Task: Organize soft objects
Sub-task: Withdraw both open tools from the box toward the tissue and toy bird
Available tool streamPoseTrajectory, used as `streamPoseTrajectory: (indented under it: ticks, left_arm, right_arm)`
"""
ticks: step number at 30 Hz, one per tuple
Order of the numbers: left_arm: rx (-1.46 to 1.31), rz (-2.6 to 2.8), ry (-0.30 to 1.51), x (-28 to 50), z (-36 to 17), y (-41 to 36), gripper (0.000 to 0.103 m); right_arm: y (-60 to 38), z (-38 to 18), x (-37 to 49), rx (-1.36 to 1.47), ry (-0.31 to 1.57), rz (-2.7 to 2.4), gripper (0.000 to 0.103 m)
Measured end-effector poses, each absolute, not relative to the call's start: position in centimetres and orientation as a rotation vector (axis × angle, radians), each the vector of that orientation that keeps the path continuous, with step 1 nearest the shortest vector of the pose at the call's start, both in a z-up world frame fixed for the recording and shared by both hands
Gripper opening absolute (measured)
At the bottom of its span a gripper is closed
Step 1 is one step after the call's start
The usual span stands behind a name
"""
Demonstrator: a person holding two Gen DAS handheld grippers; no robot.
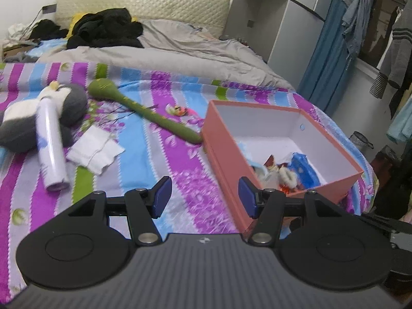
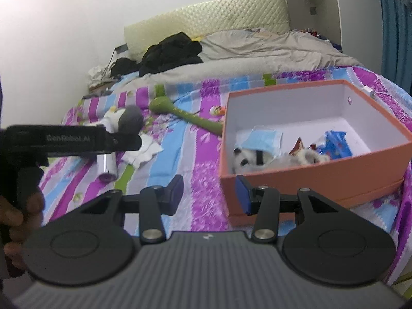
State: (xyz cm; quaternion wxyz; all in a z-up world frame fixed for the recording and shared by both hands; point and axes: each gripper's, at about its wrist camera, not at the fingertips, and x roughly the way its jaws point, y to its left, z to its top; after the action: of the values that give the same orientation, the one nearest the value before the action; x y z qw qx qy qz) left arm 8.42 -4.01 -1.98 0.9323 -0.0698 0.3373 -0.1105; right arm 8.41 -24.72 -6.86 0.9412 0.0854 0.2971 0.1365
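An open orange box (image 1: 226, 152) (image 2: 309, 177) sits on the striped bedspread and holds a blue face mask (image 2: 262, 140), a small black-and-white plush (image 2: 247, 158) and a blue packet (image 2: 334, 146). A grey-and-white plush penguin (image 1: 46, 113) (image 2: 126, 121), a long green plush (image 1: 144, 110) (image 2: 185, 114), a white cloth (image 1: 95, 149) (image 2: 144, 152) and a white cylinder (image 1: 51, 146) lie left of the box. My left gripper (image 1: 204, 195) is open and empty beside the box's near corner. My right gripper (image 2: 209, 193) is open and empty in front of the box.
A small orange-and-white toy (image 1: 177, 109) lies beyond the green plush. A grey duvet (image 1: 180, 49) and black clothes (image 1: 105, 29) cover the bed's far half. A wardrobe, blue curtain (image 1: 327, 38) and hanging clothes stand at right. The left gripper's body (image 2: 64, 139) shows in the right wrist view.
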Motion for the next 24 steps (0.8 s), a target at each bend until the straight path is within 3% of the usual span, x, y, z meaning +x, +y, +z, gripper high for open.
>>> streamPoseTrajectory:
  ticks: [10, 24]
  left_arm:
    - [-0.185, -0.166, 0.713, 7.1, -4.1, -0.4, 0.067]
    - [-0.202, -0.102, 0.748, 12.1, -7.7, 3.0, 0.071]
  right_arm:
    - [-20.9, -8.2, 8.1, 0.125, 0.648, 0.303, 0.047]
    - [-16.1, -8.2, 12.8, 0.095, 0.619, 0.348, 0.047]
